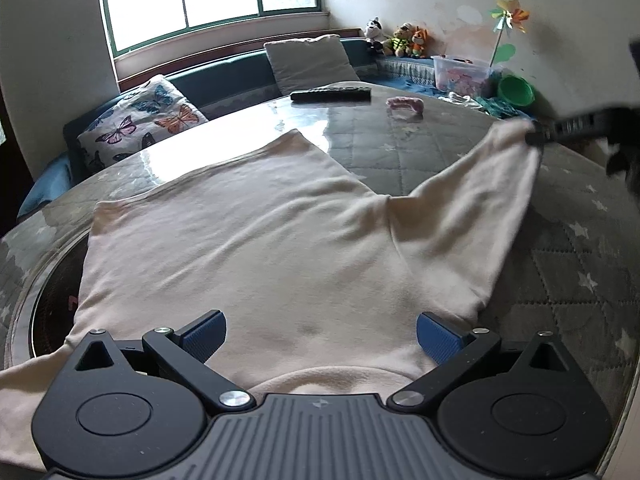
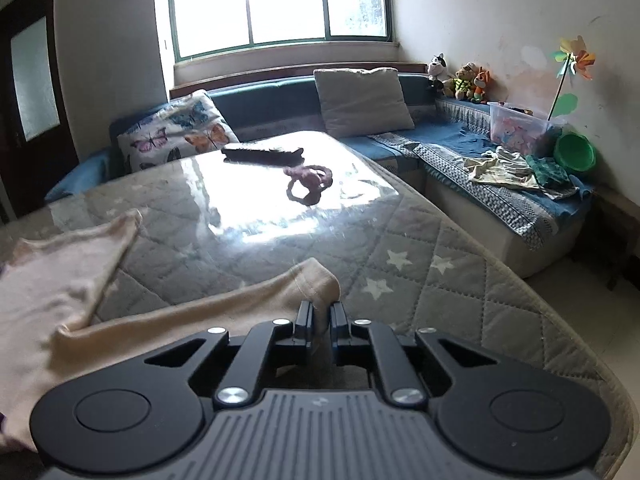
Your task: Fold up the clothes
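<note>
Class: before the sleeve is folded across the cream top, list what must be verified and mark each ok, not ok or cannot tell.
1. Right tongs shut on the sleeve cuff: ok.
2. Left tongs open, above the cream top: ok.
3. Body of the top lies flat: ok.
4. Remote and pink band lie beyond the top: ok.
5. Other sleeve laid out: cannot tell.

cream shirt (image 1: 256, 240); grey star-quilted table cover (image 2: 420, 280); butterfly cushion (image 2: 176, 136).

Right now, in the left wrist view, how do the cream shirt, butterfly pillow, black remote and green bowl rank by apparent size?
1. cream shirt, though it lies nearest
2. butterfly pillow
3. black remote and green bowl: too alike to rank
</note>
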